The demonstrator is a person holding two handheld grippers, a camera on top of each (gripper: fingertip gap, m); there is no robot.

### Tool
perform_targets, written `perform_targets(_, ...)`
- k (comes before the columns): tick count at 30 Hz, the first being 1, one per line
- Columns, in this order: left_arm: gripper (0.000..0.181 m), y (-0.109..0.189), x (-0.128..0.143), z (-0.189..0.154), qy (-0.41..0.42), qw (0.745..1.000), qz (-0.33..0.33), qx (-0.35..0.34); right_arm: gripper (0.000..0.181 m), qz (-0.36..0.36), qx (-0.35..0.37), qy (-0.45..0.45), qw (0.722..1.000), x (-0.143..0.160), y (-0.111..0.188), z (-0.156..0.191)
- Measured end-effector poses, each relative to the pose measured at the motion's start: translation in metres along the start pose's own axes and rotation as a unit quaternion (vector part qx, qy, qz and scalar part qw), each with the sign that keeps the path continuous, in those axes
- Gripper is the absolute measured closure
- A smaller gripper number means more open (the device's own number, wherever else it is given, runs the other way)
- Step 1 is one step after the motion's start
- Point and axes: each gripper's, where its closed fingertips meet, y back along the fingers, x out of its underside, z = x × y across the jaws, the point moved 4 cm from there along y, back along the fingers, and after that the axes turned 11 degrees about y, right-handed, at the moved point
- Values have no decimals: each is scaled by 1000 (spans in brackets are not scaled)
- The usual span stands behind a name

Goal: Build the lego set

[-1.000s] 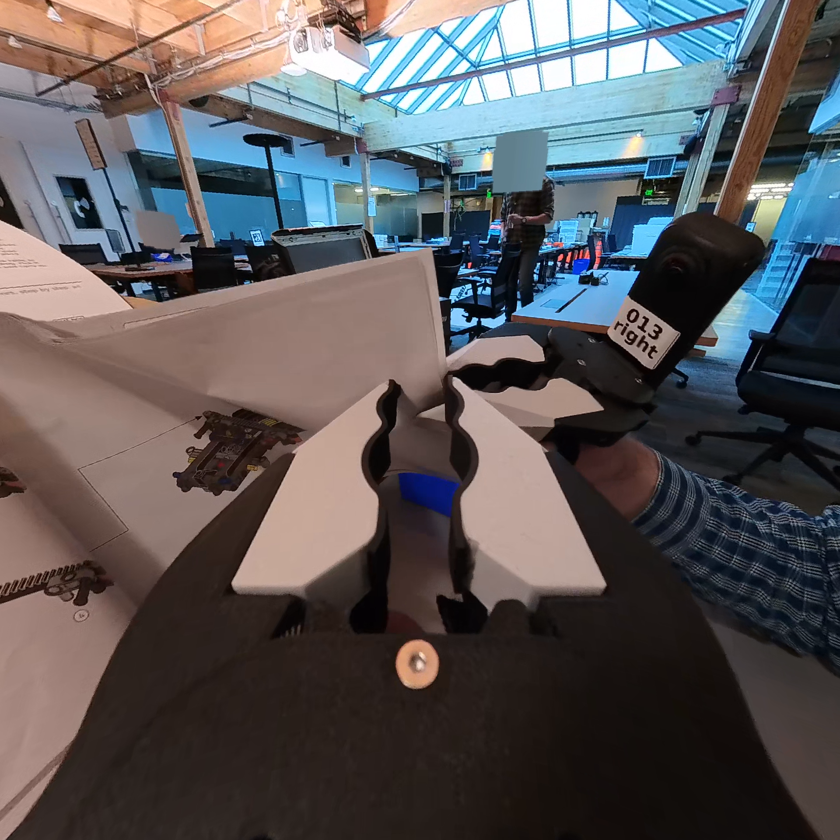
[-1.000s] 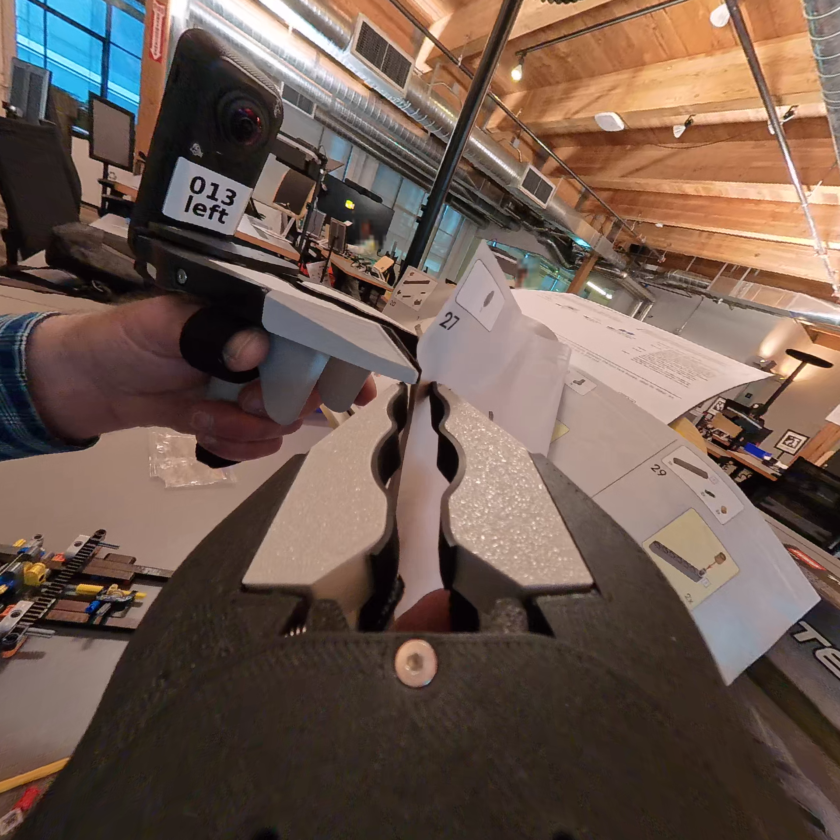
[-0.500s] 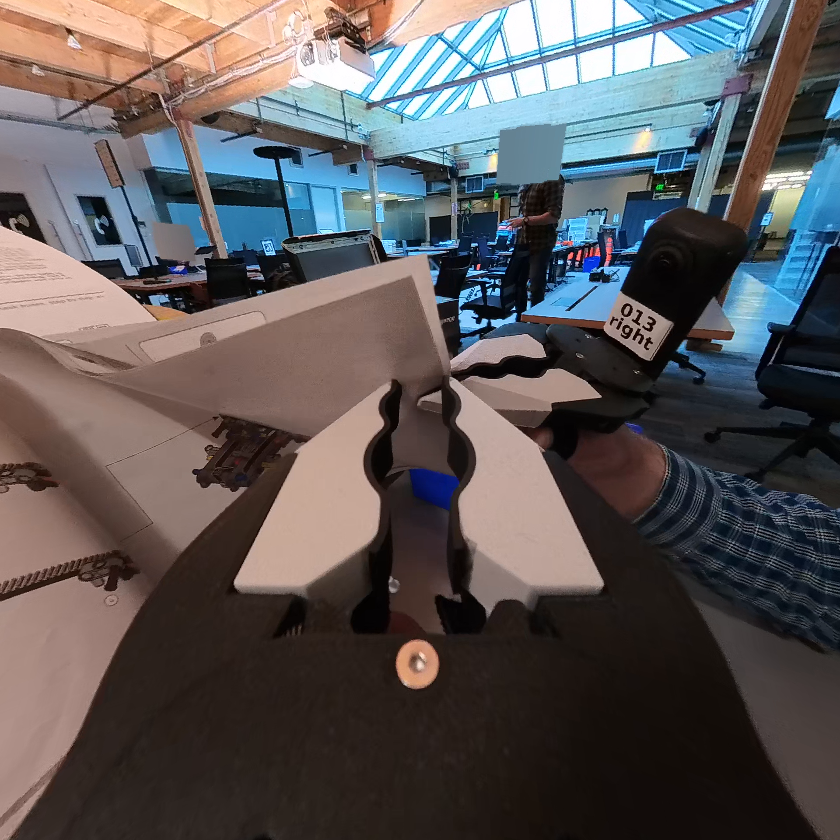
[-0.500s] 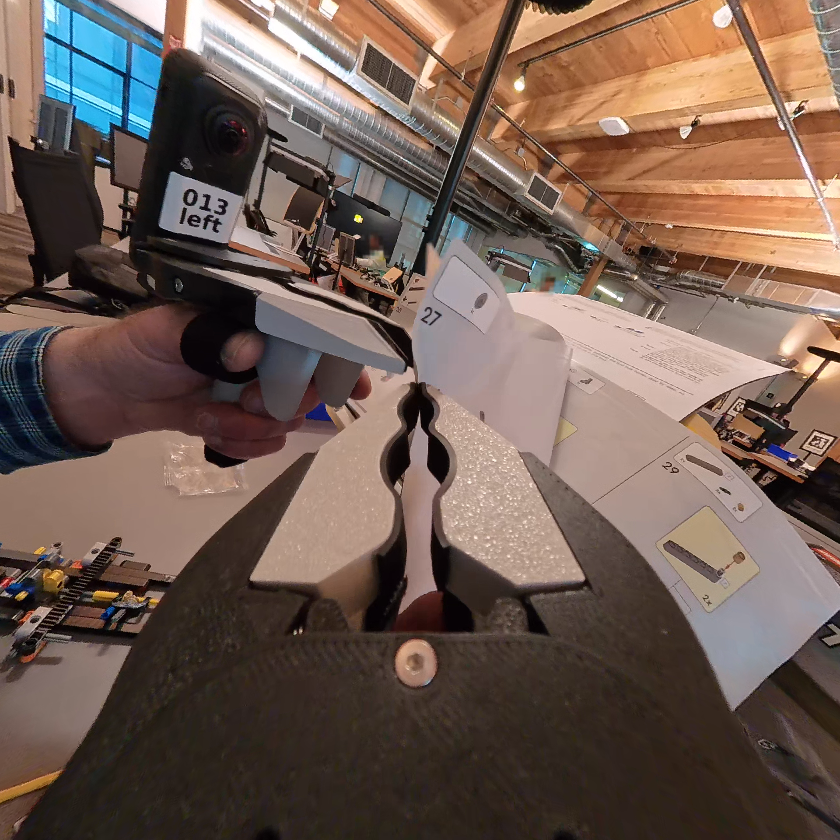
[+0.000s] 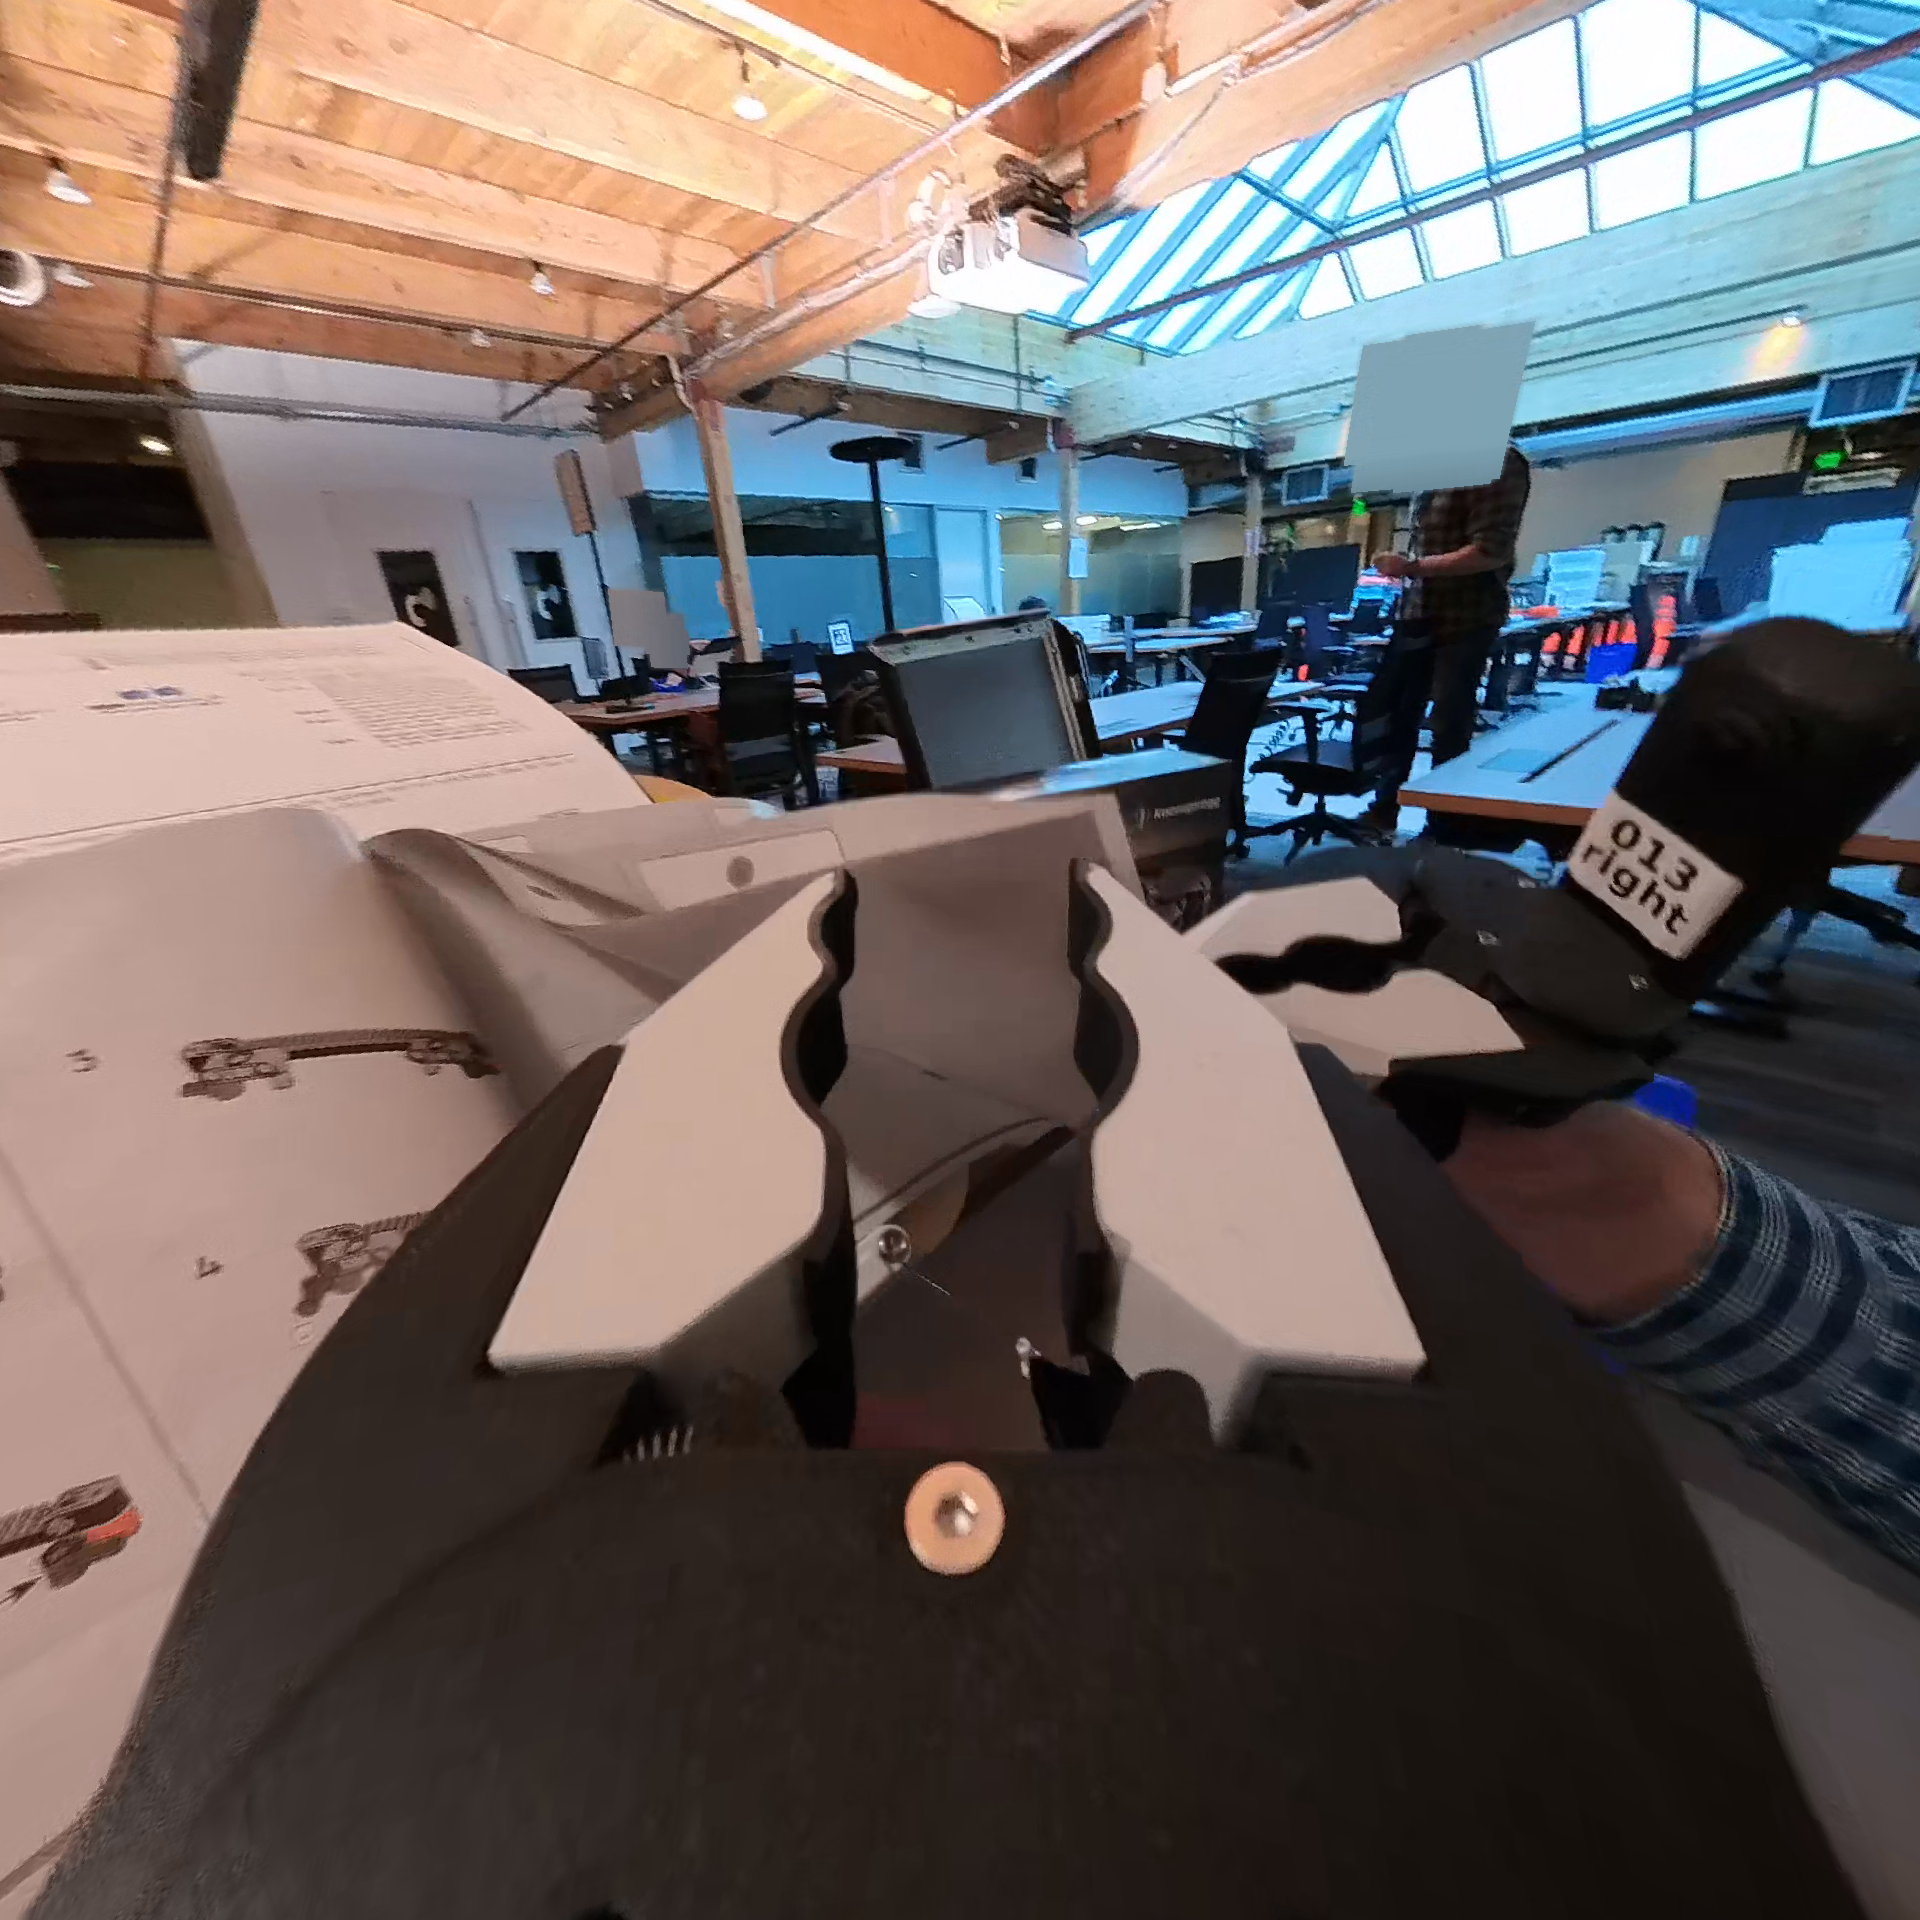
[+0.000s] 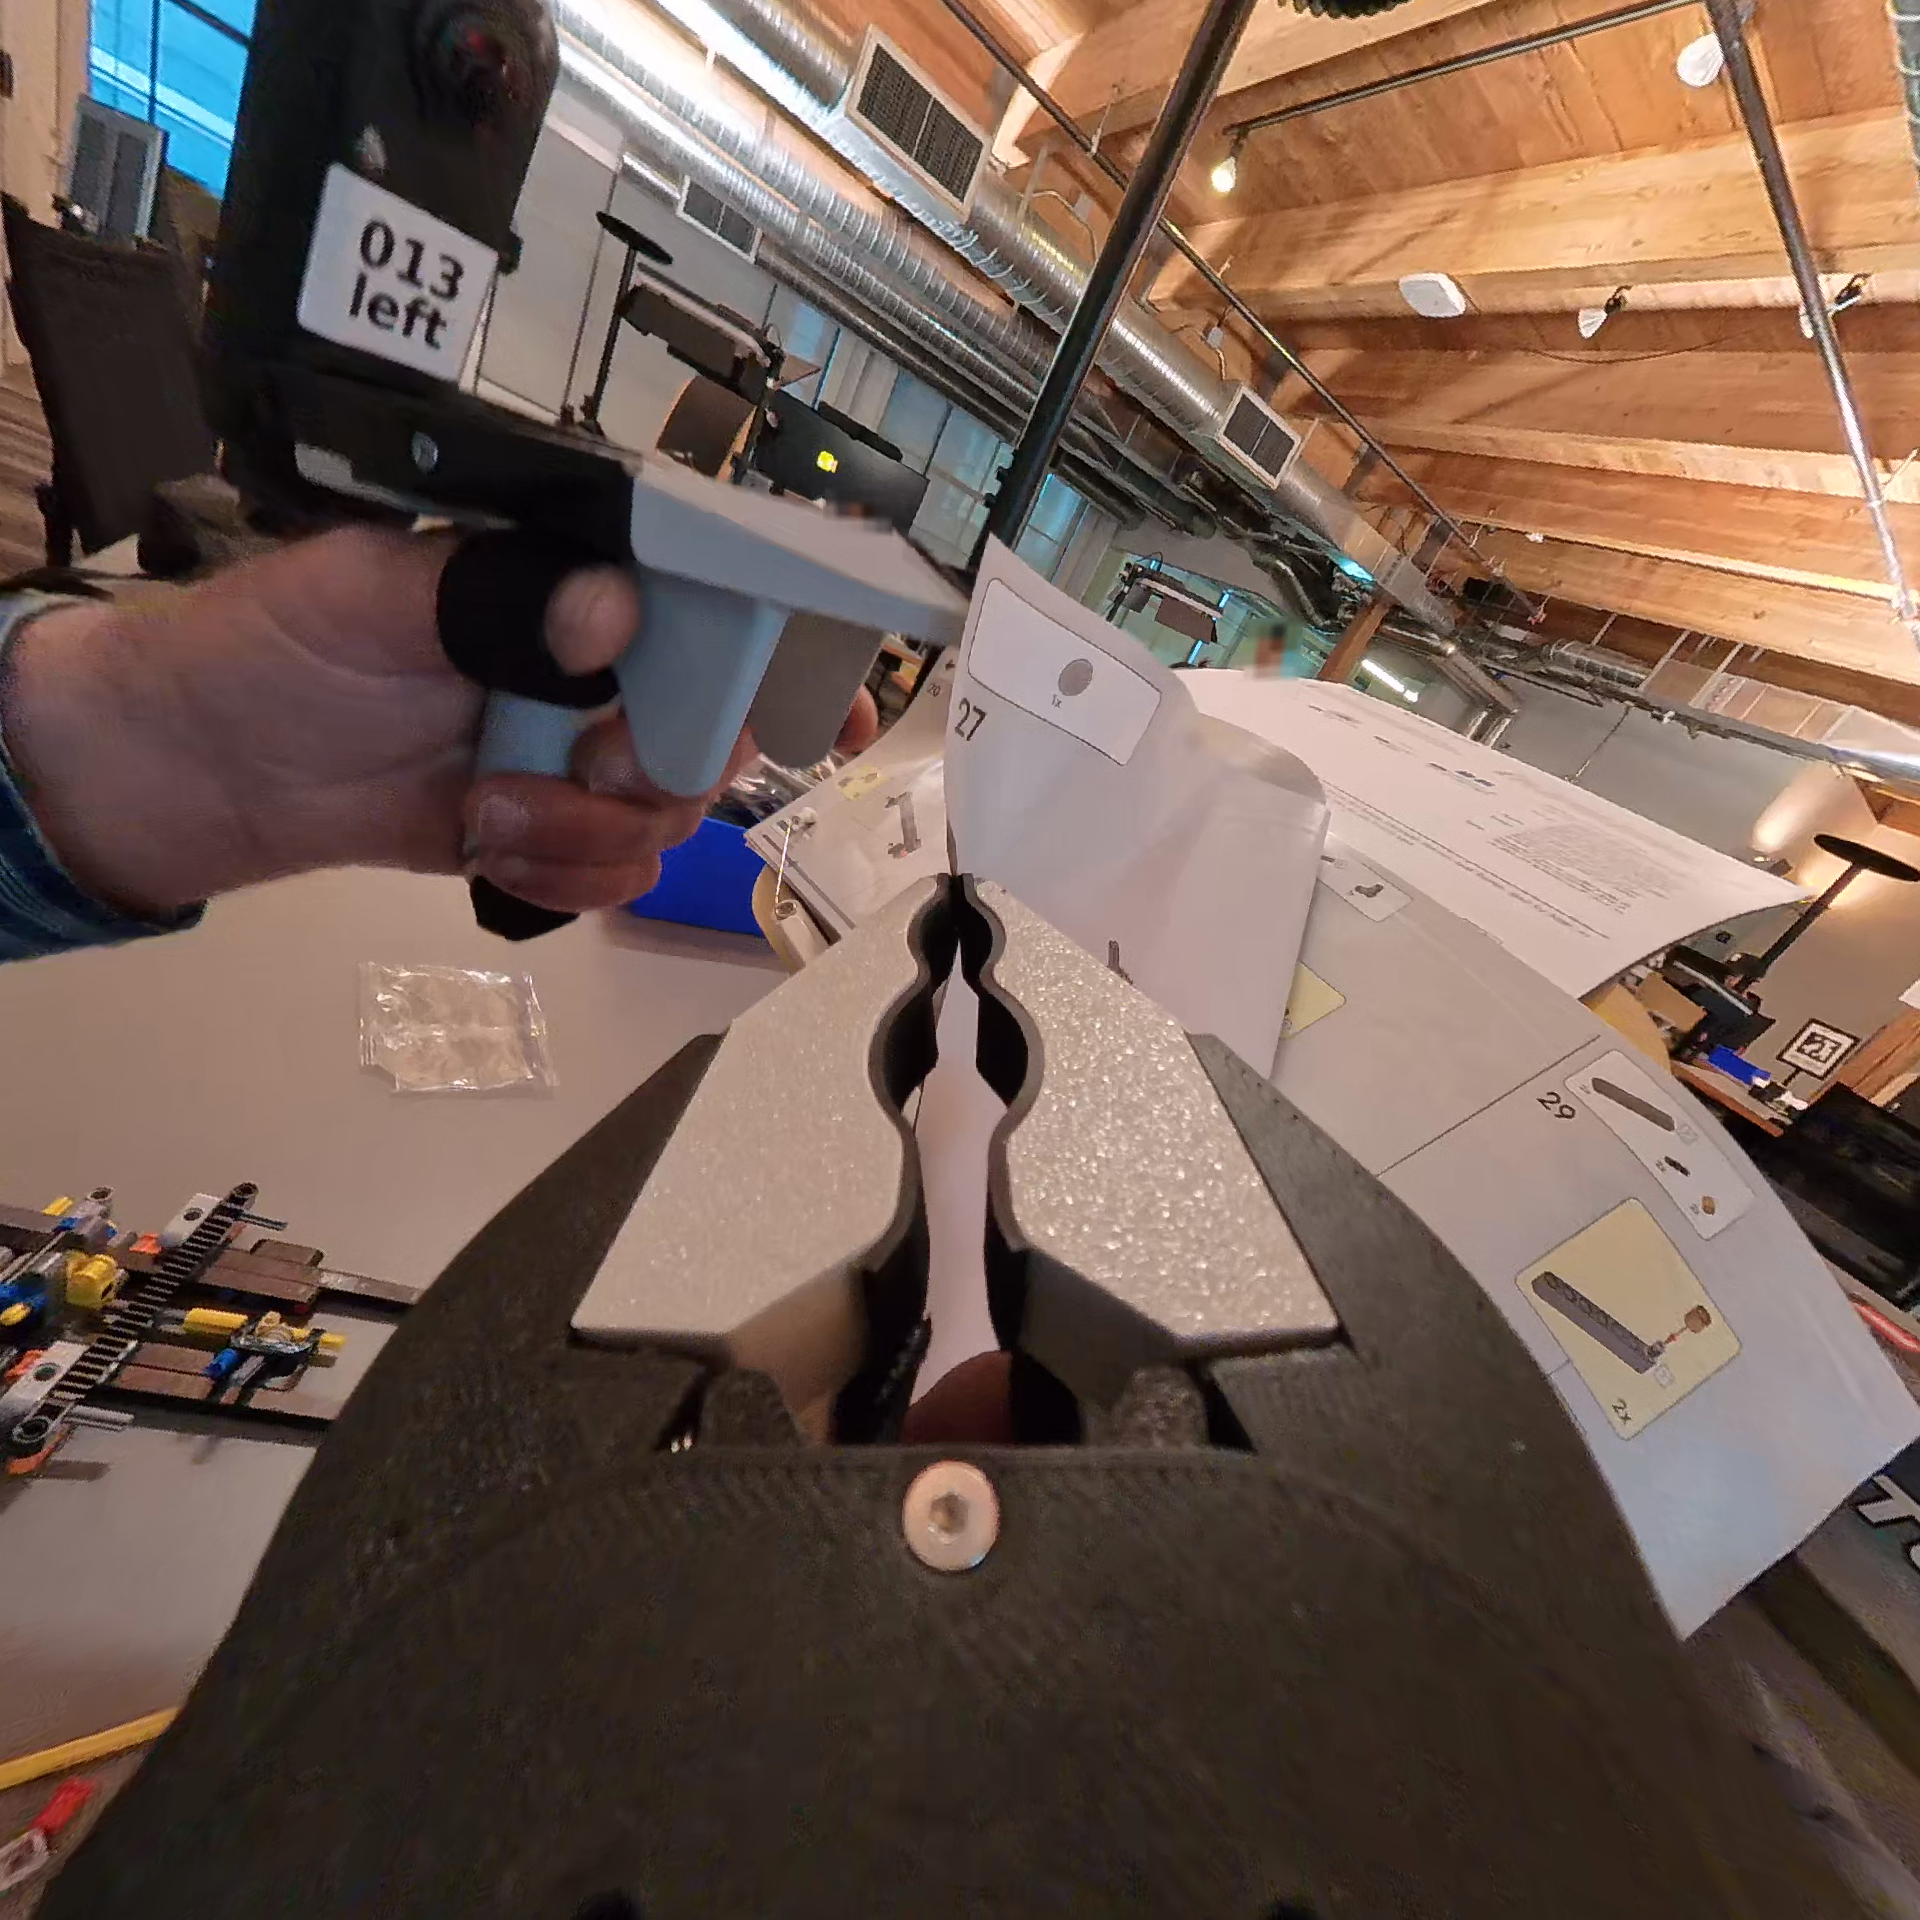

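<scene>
The open instruction booklet (image 5: pixel 260 966) is lifted off the table; it also shows in the right wrist view (image 6: pixel 1538 1164). My right gripper (image 6: pixel 957 885) is shut on one raised page (image 6: pixel 1101 790), near its lower edge. It shows in the left wrist view (image 5: pixel 1320 951) just right of my left gripper. My left gripper (image 5: pixel 961 883) is open, with that page standing between its spread jaws. In the right wrist view the left gripper (image 6: pixel 951 613) sits at the page's top corner. The partly built lego model (image 6: pixel 156 1320) lies on the table at left.
A clear plastic bag (image 6: pixel 452 1023) lies on the grey table (image 6: pixel 260 1122) beyond the model. A blue bin (image 6: pixel 696 883) stands behind the booklet. A yellow strip (image 6: pixel 73 1756) lies at the near left. Office desks, chairs and a standing person (image 5: pixel 1455 644) are far off. My right fingertips sit around 5 cm from my left ones.
My left gripper has opened and let go of the page. My right gripper has closed fully on the page. The left view has tilted upward.
</scene>
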Motion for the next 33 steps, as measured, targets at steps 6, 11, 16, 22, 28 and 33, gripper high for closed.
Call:
perform_targets(6, 139, 3, -8, 3, 39, 999, 9, 13, 181, 0, 1, 4, 1000, 0, -1, 2)
perform_targets(11, 137, 2, -1, -3, 33, 999, 22, 26, 181, -1, 2, 4, 1000, 0, 0, 1)
perform_targets(16, 134, -1, 3, -6, 25, 999, 31, 18, 181, -1, 1, 6, 1000, 0, -1, 2)
perform_targets(22, 140, -4, 5, -6, 21, 999, 33, 3, 181, 1, 2, 7, 1000, 0, -1, 2)
perform_targets(28, 146, -1, 5, -9, 27, 999, 26, 16, 181, -4, 6, -5, 1000, 0, -1, 0)
perform_targets(33, 152, -1, 5, -11, 28, 999, 18, 29, 181, -7, 5, -9, 1000, -1, -1, 0)
